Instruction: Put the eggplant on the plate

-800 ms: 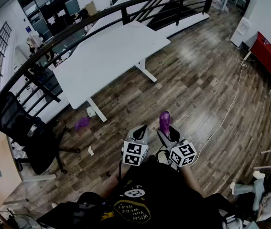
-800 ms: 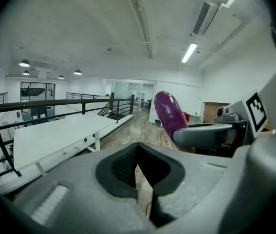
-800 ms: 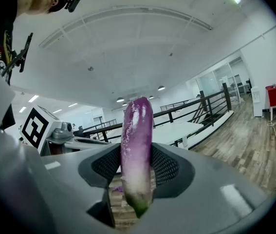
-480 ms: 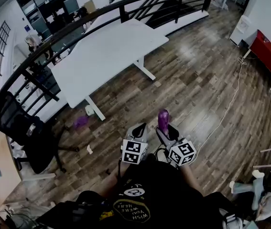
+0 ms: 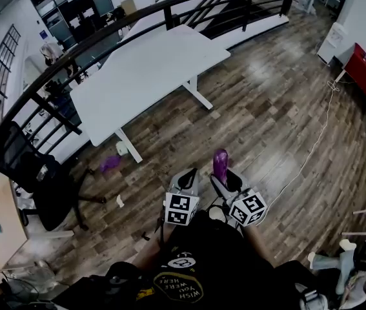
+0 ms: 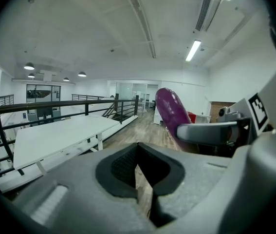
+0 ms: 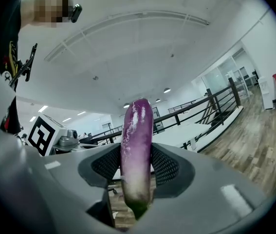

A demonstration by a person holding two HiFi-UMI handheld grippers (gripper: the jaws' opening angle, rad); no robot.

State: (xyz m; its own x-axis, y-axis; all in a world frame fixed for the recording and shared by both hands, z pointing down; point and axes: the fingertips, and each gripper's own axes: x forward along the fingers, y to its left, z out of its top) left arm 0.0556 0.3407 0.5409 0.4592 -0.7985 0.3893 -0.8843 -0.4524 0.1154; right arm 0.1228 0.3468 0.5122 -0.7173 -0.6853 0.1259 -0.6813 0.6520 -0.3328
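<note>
A purple eggplant [image 5: 221,163] stands upright between the pads of my right gripper [image 5: 225,177], which is shut on it, above the wooden floor in front of the person. In the right gripper view the eggplant [image 7: 137,145] fills the gap between the black pads, with its stem end down. My left gripper [image 5: 188,175] hovers just left of it, apart from it. In the left gripper view its jaws [image 6: 137,168] are shut on nothing, and the eggplant [image 6: 170,111] shows to the right. No plate shows in any view.
A long white table [image 5: 145,76] stands ahead by a black railing [image 5: 105,34]. On the floor near its leg lie a purple item [image 5: 110,164] and a small white object [image 5: 122,149]. A black office chair [image 5: 31,173] is at the left, and a white cable [image 5: 312,150] at the right.
</note>
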